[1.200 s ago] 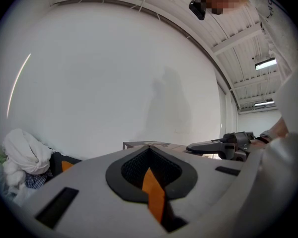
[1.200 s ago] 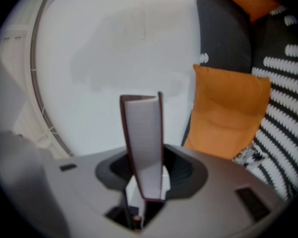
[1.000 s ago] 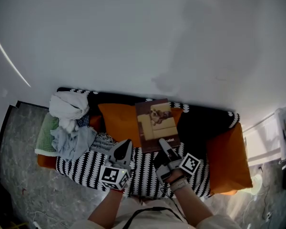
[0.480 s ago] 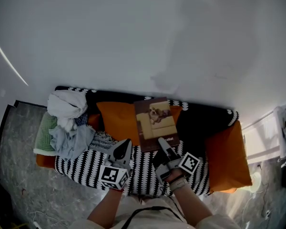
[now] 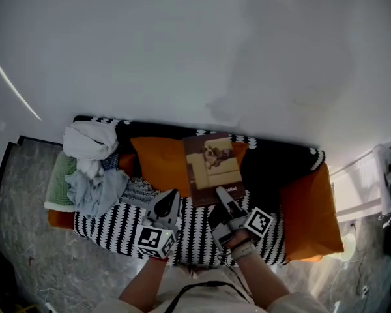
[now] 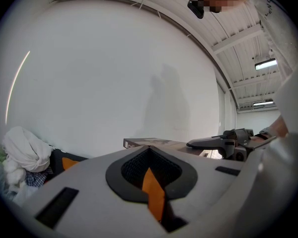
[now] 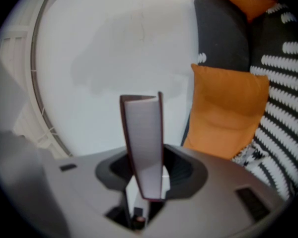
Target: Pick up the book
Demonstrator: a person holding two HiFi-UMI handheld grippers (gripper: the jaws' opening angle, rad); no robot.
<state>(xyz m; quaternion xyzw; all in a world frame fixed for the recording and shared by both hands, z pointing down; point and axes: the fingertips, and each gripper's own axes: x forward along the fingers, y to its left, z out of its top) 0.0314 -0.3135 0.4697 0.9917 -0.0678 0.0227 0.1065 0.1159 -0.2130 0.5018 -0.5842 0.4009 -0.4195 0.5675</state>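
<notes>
The book [image 5: 212, 167], brown-covered with a picture on its front, is held flat over the sofa. My right gripper [image 5: 220, 198] is shut on its near edge. In the right gripper view the book's page edge [image 7: 144, 138] stands upright between the jaws of the right gripper [image 7: 145, 182], pressed from both sides. My left gripper [image 5: 171, 199] hovers just left of the book with its jaws together and nothing in them. From the left gripper view, the book [image 6: 148, 143] and the right gripper [image 6: 216, 143] show beyond the left gripper [image 6: 149, 155].
The sofa carries a black-and-white zigzag blanket [image 5: 114, 230], an orange cushion [image 5: 159, 163] under the book and another [image 5: 309, 217] at the right. A heap of clothes [image 5: 91, 165] lies at its left end. A white wall rises behind; a white shelf [image 5: 362, 188] stands right.
</notes>
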